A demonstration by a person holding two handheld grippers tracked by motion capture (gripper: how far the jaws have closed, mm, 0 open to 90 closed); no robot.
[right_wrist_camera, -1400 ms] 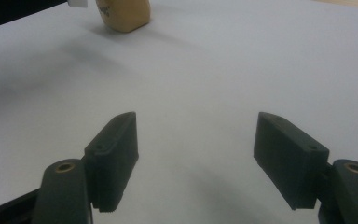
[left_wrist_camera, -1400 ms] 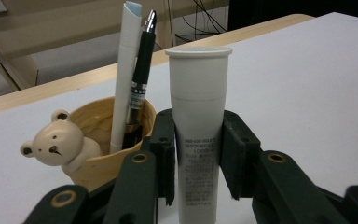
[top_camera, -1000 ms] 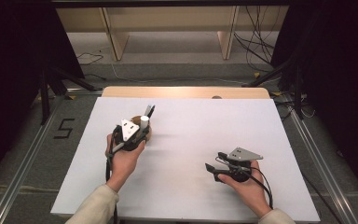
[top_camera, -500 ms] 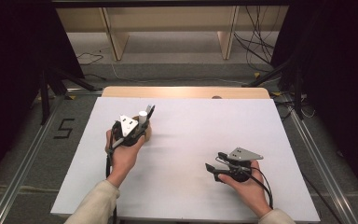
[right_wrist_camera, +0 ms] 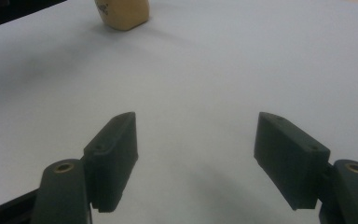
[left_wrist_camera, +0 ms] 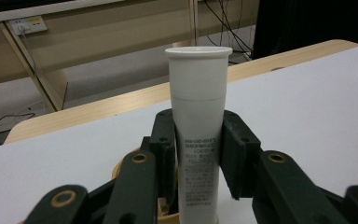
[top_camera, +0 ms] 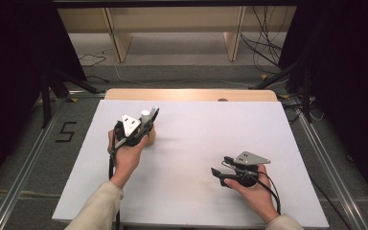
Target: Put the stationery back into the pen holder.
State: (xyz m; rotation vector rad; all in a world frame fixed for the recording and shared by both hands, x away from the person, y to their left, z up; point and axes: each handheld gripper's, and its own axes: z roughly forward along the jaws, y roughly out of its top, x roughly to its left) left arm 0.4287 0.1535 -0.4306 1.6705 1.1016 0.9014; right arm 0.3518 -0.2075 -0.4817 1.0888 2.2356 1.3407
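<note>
A white tube (left_wrist_camera: 198, 116) with a flanged white cap stands upright between the black jaws of my left gripper (left_wrist_camera: 198, 144), and both pads press on its printed sides. Its lower end sits at a tan round holder (left_wrist_camera: 165, 215). From above, the left gripper (top_camera: 148, 120) is at the table's left with the tube's cap (top_camera: 145, 115) sticking up, and the tan holder (top_camera: 151, 137) is just under it. My right gripper (top_camera: 220, 165) rests low at the front right, jaws spread wide with nothing between them (right_wrist_camera: 196, 154). The tan holder (right_wrist_camera: 123, 13) lies far ahead of it.
A white sheet (top_camera: 211, 139) covers the table, with a wooden strip (top_camera: 191, 94) along its far edge. Beyond it stand wooden shelf legs (top_camera: 117, 40) and loose cables (top_camera: 263, 43) on the floor. Metal rails (top_camera: 24, 158) run along both sides.
My left gripper has shifted slightly away from the person, still holding the white tube. The right hand has stayed put.
</note>
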